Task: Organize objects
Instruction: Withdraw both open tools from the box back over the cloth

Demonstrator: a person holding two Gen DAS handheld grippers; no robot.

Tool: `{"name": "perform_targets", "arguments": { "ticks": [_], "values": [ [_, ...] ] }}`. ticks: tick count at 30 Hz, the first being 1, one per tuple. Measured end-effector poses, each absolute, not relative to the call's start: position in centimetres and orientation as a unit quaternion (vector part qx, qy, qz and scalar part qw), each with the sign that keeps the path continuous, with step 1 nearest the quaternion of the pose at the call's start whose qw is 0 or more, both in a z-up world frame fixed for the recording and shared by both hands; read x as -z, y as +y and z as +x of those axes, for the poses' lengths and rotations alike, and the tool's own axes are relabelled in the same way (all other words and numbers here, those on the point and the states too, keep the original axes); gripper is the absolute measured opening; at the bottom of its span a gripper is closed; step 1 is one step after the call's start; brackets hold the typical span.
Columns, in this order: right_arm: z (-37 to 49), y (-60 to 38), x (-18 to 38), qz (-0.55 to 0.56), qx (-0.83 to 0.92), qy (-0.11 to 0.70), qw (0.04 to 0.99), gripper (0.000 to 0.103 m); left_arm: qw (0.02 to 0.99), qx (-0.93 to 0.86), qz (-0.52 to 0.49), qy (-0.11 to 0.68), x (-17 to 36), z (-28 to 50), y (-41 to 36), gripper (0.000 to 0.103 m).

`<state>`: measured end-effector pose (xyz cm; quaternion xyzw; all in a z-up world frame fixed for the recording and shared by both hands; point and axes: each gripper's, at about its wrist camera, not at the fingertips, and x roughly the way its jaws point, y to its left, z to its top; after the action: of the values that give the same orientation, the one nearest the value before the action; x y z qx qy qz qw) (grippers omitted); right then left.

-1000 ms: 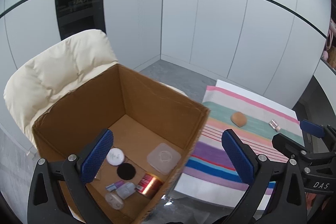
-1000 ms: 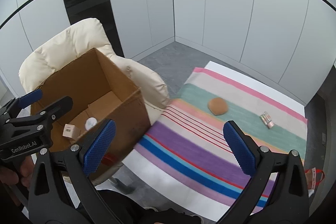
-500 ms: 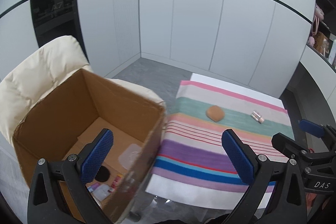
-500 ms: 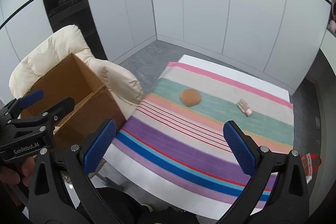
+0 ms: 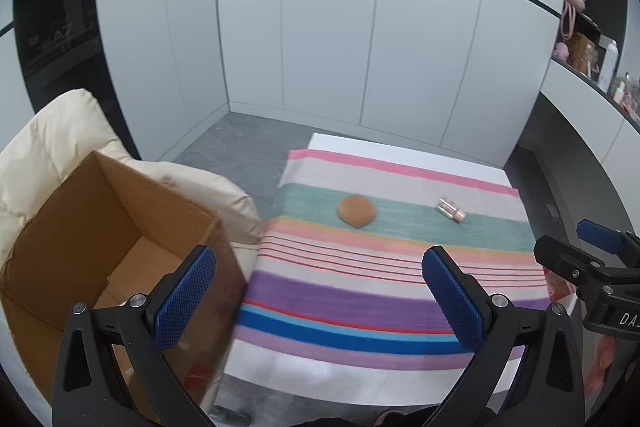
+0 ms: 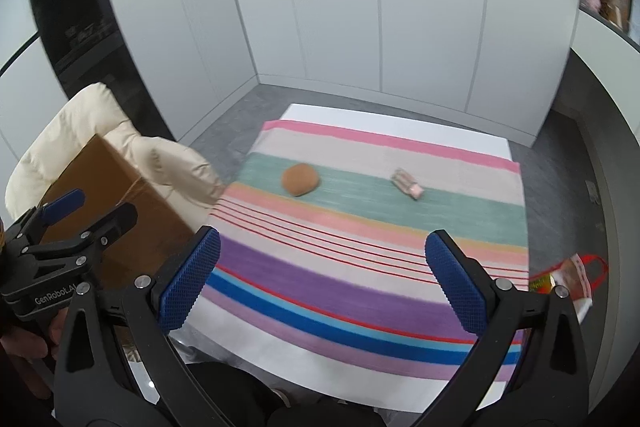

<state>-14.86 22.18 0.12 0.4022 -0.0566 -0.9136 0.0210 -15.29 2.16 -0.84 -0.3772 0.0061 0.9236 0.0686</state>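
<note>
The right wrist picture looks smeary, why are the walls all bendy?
Right wrist view: the fisheye lens curves the straight wall lines, and motion smears the striped cloth and small bottle. Left wrist view: same curving, blur mostly on the cardboard box.

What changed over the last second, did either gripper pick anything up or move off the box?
Both grippers swung right, away from the cardboard box and toward the striped cloth; the box interior has slid mostly out of view. Nothing was grasped or released: the left gripper and right gripper remain wide open and empty. The brown round object and small bottle lie unmoved on the green stripe.
</note>
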Motion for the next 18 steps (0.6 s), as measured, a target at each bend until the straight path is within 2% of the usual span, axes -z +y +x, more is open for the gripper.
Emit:
{"name": "perform_targets", "arguments": {
  "ticks": [9,18],
  "values": [
    [-14.5,25.3,0.5,0.408,0.912,-0.05,-0.003,0.103,0.086,-0.914,-0.395,0.011,1.8,-16.3,4.8,0.103],
    [-15.2,25.7,2.6,0.421,0.907,-0.002,-0.021,0.103,0.097,-0.906,-0.409,0.044,4.5,-17.9,8.0,0.103]
  ]
}}
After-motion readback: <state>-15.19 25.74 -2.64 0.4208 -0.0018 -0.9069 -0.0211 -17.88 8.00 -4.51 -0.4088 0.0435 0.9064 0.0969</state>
